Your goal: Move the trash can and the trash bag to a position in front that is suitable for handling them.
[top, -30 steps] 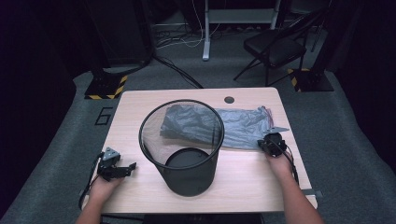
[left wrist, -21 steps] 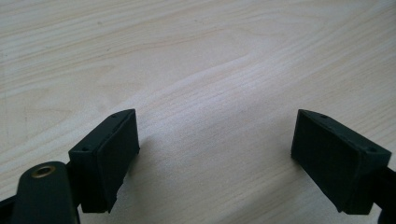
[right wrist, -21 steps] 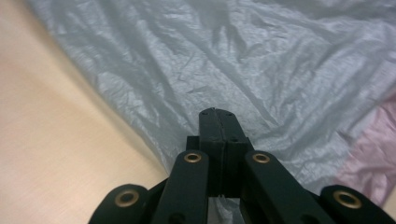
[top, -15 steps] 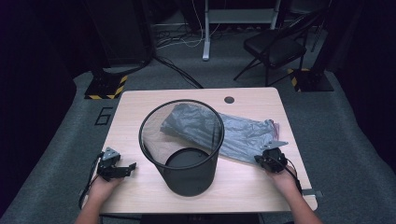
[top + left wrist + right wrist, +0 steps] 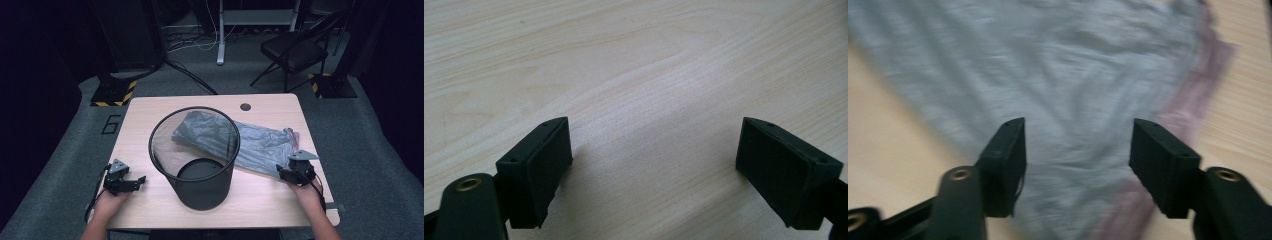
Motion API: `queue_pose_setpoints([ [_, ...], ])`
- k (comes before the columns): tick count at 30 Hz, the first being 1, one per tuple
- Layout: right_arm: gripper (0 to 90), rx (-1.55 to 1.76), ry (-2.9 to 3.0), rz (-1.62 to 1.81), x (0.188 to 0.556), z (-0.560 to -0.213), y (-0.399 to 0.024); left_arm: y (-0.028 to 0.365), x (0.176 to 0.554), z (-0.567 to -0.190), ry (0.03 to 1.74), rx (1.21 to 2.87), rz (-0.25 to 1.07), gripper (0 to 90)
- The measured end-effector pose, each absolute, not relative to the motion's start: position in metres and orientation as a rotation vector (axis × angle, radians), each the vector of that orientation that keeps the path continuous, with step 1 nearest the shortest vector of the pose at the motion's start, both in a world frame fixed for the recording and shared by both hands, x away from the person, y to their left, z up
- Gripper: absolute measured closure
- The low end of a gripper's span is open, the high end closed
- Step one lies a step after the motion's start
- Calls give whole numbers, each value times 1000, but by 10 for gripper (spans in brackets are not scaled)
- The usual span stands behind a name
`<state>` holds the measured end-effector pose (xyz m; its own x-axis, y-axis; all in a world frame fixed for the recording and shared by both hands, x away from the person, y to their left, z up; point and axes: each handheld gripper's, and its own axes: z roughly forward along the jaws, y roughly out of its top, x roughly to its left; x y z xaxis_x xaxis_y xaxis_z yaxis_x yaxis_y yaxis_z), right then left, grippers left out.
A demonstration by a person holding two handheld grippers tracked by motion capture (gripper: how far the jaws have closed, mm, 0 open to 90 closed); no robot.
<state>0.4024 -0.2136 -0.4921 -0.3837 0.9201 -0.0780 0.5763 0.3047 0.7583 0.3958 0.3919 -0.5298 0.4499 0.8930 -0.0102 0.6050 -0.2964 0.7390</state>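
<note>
Over the grey bag (image 5: 260,145), right gripper (image 5: 291,172) nearer (jaws apart).

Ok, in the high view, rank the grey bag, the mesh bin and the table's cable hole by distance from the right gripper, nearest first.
From the right gripper:
1. Grey bag, right at its jaws.
2. Mesh bin, to its left, mid-table.
3. Cable hole, at the far edge.

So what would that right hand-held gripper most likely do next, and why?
Probably ease forward and close on the near end of the grey plastic bag. The right hand-held gripper is open with the bag's edge lying between and ahead of its jaws, beside the black mesh wastebasket. The left hand-held gripper is open over bare table.
</note>
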Motion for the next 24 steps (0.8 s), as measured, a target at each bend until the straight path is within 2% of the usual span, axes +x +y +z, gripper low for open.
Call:
queue_pose_setpoints([
  [4,323,1504,2021,893,420,-508,-236,392,396,-530,1243,2021,539,144],
  [9,334,1531,2031,834,423,-519,-232,392,396,-530,1243,2020,535,143],
  [10,392,1529,2028,855,423,-519,-232,392,396,-530,1243,2020,535,142],
  [11,392,1529,2028,855,423,-519,-232,392,396,-530,1243,2020,535,142],
  [14,651,1462,2062,895,417,-519,-230,392,396,-530,1243,2020,535,142],
  [18,829,1420,2200,939,408,-515,-218,393,397,-530,1231,2027,530,141],
  [24,855,1308,2355,942,389,-510,-200,393,399,-530,1231,2025,529,141],
])
